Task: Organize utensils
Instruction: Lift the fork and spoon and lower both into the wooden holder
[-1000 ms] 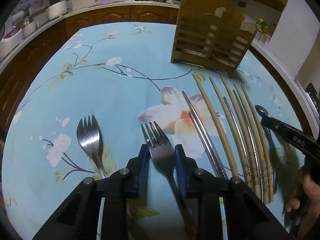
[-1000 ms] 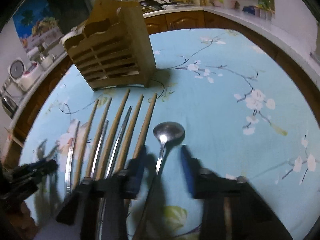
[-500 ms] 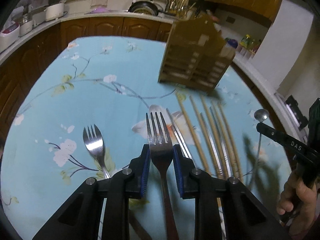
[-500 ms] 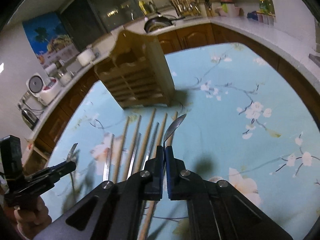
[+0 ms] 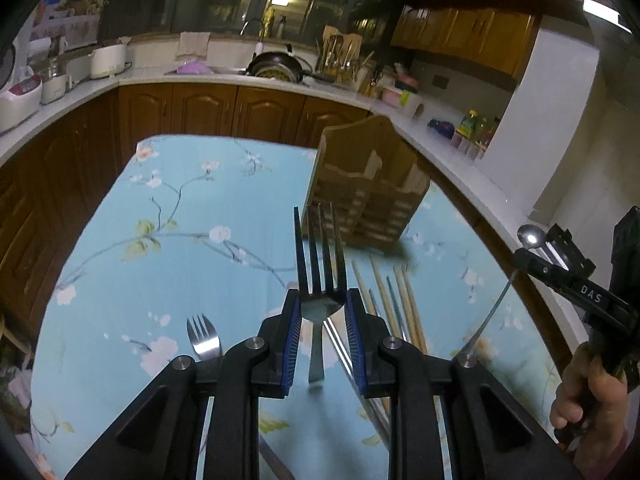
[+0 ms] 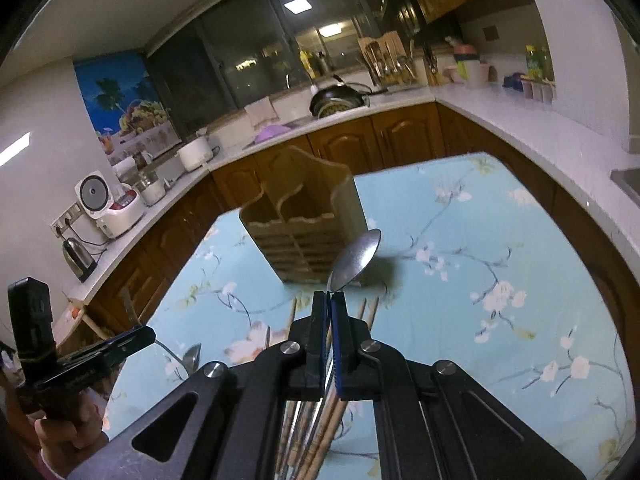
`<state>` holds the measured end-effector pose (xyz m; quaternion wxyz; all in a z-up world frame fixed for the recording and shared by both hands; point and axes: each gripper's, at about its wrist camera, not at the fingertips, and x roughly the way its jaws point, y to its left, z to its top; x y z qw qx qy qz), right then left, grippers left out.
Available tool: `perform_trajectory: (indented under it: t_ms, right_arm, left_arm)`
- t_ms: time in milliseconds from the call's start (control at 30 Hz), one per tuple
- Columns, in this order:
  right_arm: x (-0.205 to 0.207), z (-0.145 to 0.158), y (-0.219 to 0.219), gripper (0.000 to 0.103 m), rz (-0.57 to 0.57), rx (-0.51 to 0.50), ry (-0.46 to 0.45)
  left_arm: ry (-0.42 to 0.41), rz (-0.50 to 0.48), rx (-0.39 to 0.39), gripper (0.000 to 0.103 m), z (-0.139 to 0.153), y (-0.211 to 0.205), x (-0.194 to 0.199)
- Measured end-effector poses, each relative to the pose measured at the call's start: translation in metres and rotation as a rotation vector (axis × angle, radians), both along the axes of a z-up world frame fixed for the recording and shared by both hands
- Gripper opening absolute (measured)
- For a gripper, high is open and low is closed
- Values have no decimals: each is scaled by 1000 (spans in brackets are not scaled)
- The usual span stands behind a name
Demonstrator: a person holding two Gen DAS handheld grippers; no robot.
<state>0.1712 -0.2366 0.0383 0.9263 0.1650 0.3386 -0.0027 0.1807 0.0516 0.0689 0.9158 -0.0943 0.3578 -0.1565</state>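
Note:
My left gripper (image 5: 320,304) is shut on a steel fork (image 5: 318,264), held up above the table with tines pointing forward. My right gripper (image 6: 329,300) is shut on a steel spoon (image 6: 356,256), bowl raised toward the wooden utensil holder (image 6: 304,232). The holder also shows in the left wrist view (image 5: 368,192), standing on the blue floral tablecloth (image 5: 160,264). A second fork (image 5: 204,338) lies on the cloth at the left. Several chopsticks (image 5: 400,300) lie below the holder. The right gripper with the spoon shows at the right of the left wrist view (image 5: 532,248).
Kitchen counters (image 6: 500,120) with wooden cabinets wrap around the table's far and side edges. A rice cooker (image 6: 108,204) and kettle (image 6: 78,254) stand on the left counter. A pan (image 5: 276,68) sits by the sink at the back.
Both grippers closed on their utensils and lifted them off the cloth. The fork and the spoon now hang well above the table, nearer the holder.

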Motion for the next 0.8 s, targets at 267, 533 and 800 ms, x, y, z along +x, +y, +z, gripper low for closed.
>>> perform_trajectory:
  t_ms: [267, 533, 800]
  right_arm:
    - [26, 26, -9, 2, -24, -16, -79]
    - [73, 56, -17, 2, -55, -56, -178]
    - [121, 66, -24, 2, -79, -110, -227]
  left_arm:
    - [-79, 11, -2, 20, 30, 1, 22]
    - [-171, 30, -21, 20, 61, -4, 69]
    - [-204, 43, -42, 20, 52, -18, 135]
